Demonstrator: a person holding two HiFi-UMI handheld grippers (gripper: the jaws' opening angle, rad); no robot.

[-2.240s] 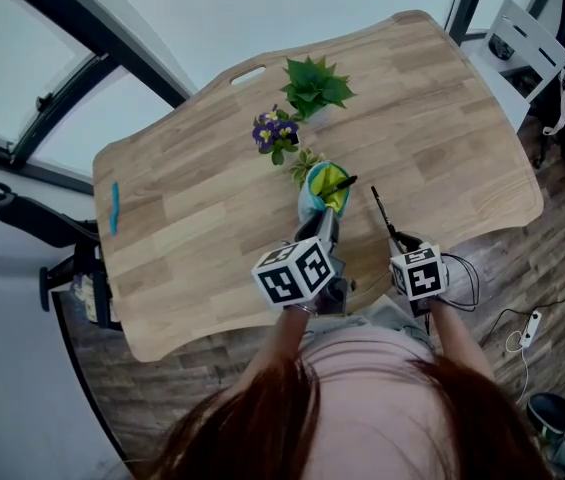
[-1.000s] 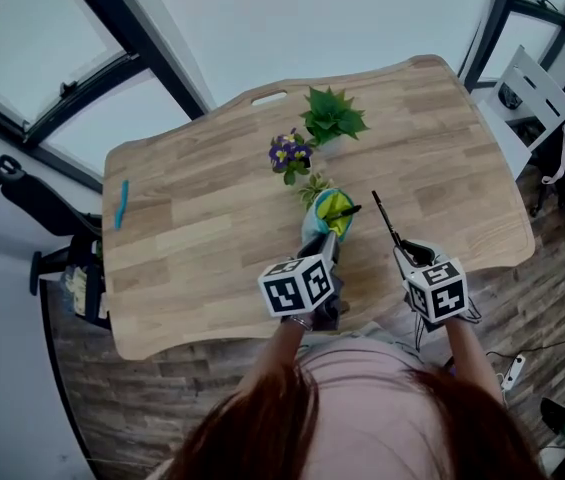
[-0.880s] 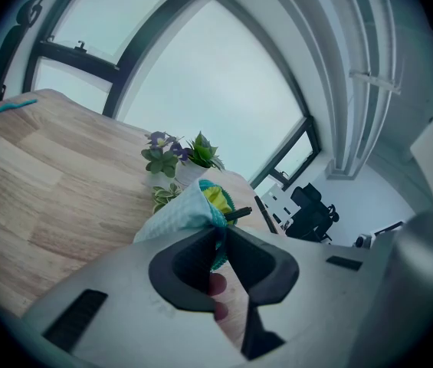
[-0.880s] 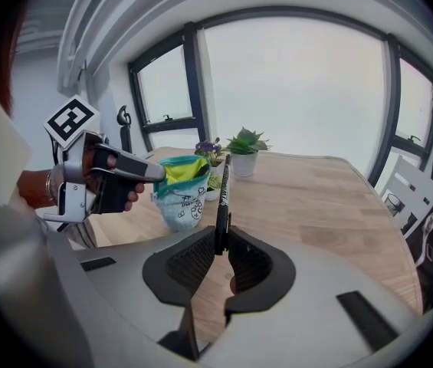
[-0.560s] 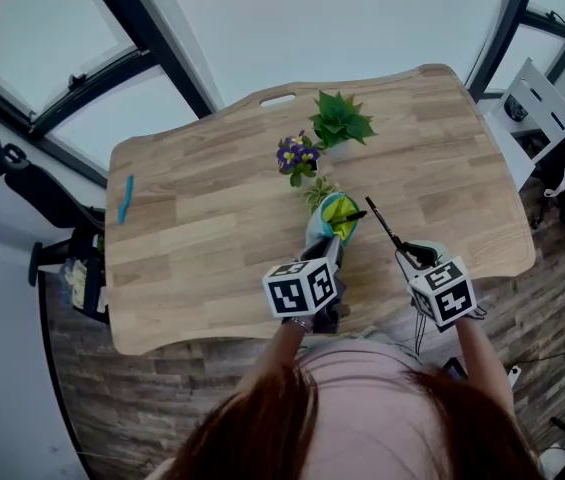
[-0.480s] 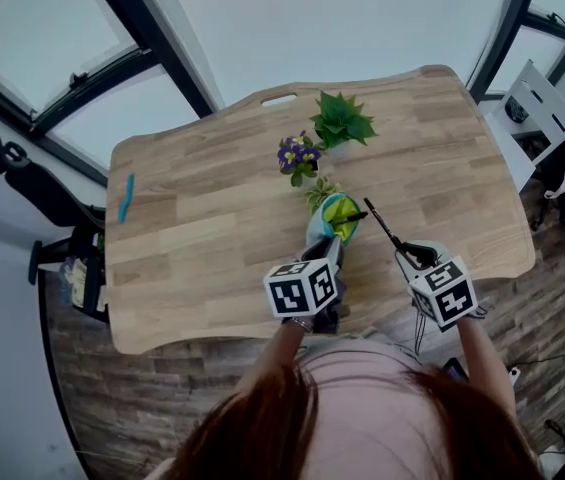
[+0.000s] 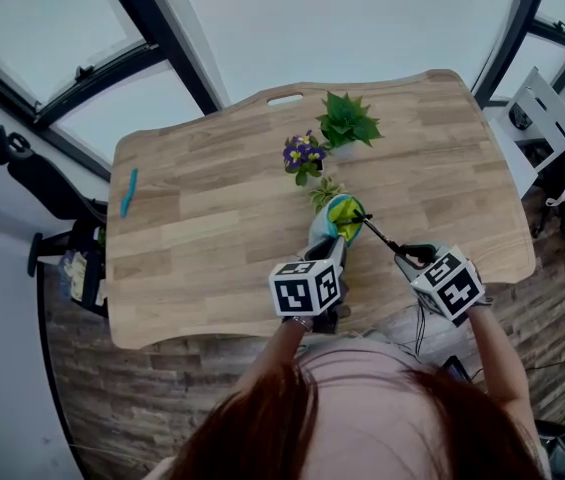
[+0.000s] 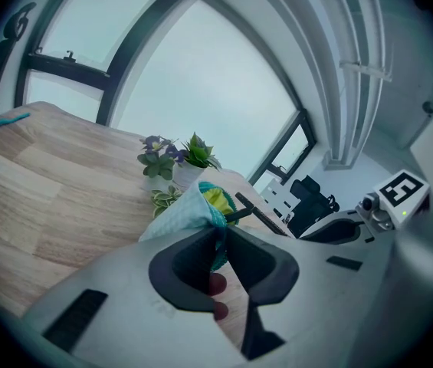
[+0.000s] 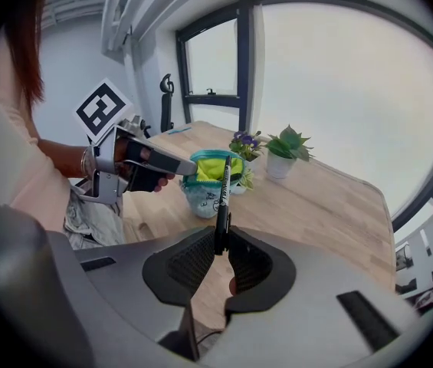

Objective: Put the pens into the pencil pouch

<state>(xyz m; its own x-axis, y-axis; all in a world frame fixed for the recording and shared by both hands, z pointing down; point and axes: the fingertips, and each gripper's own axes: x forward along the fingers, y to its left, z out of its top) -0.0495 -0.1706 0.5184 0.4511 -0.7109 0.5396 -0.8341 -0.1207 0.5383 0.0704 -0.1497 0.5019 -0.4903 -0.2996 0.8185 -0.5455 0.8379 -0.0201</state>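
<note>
The pencil pouch (image 7: 334, 224), pale teal with a yellow-green lining, stands open-mouthed on the wooden table (image 7: 212, 238). My left gripper (image 7: 330, 255) is shut on its near rim, and the fabric sits pinched between the jaws in the left gripper view (image 8: 218, 232). My right gripper (image 7: 405, 257) is shut on a black pen (image 7: 380, 236) that points up and left, its tip over the pouch mouth. In the right gripper view the pen (image 9: 221, 194) rises from the gripper (image 9: 220, 244) in front of the pouch (image 9: 205, 182). A teal pen (image 7: 129, 191) lies at the table's far left.
Behind the pouch stand a green potted plant (image 7: 348, 123), a purple-flowered pot (image 7: 304, 154) and a small succulent (image 7: 326, 187). A white rack (image 7: 550, 103) is off the table's right end. A dark chair part (image 7: 22, 163) is at the left.
My right gripper has rolled and swung the black pen leftward, so its tip has moved from beside the pouch to over its mouth. The left gripper keeps its hold in place.
</note>
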